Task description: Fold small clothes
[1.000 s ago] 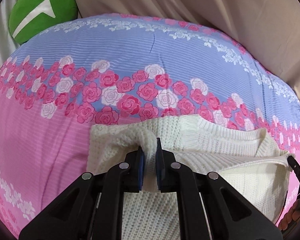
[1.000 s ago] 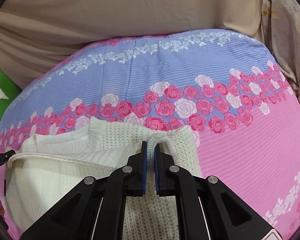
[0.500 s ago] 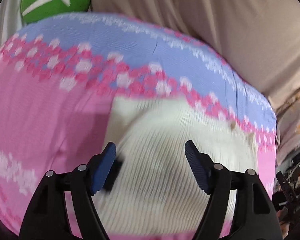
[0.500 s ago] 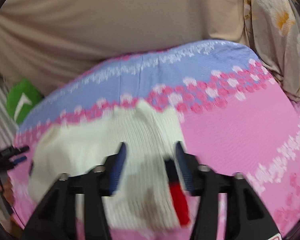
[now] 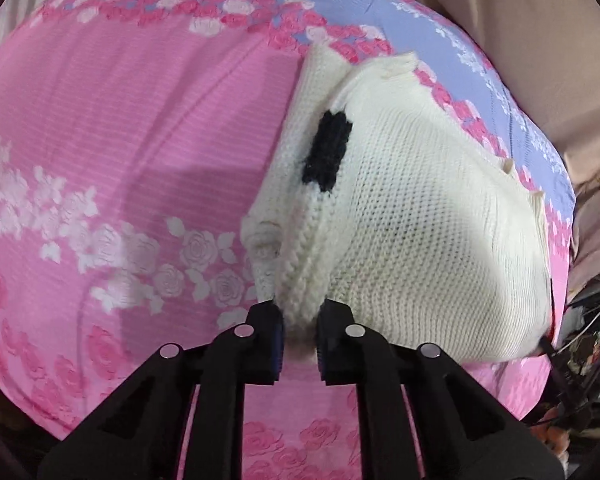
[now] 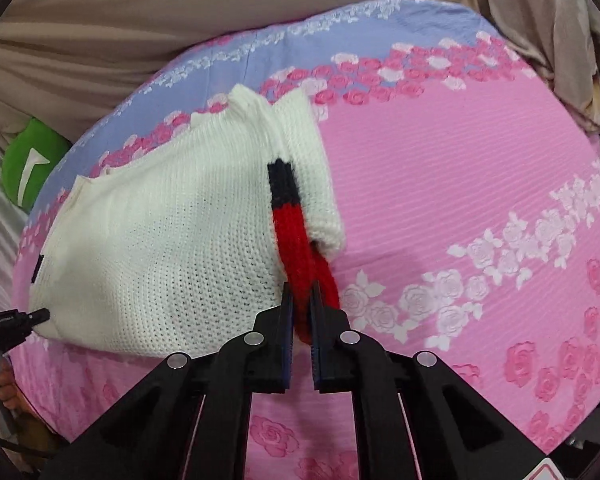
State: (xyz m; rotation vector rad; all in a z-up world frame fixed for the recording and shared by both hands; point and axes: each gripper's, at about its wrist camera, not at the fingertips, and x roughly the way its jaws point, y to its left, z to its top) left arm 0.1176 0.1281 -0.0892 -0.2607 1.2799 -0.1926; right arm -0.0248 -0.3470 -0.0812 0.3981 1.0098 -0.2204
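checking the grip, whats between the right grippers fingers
The red knit band at the white sweater's edge, pinched as the right gripper closes; seen in the right wrist view.

Under me is a bed (image 5: 120, 120) covered by a sheet (image 6: 460, 168) striped pink and periwinkle blue, with bands of pink and white roses printed across it. A cream knitted sweater (image 5: 420, 220) lies folded on the sheet, straddling the rose band where pink meets blue; it has a black patch on one side, and a black and red strip on the other. A green cushion (image 6: 32, 164) with a white mark sits at the bed's far edge
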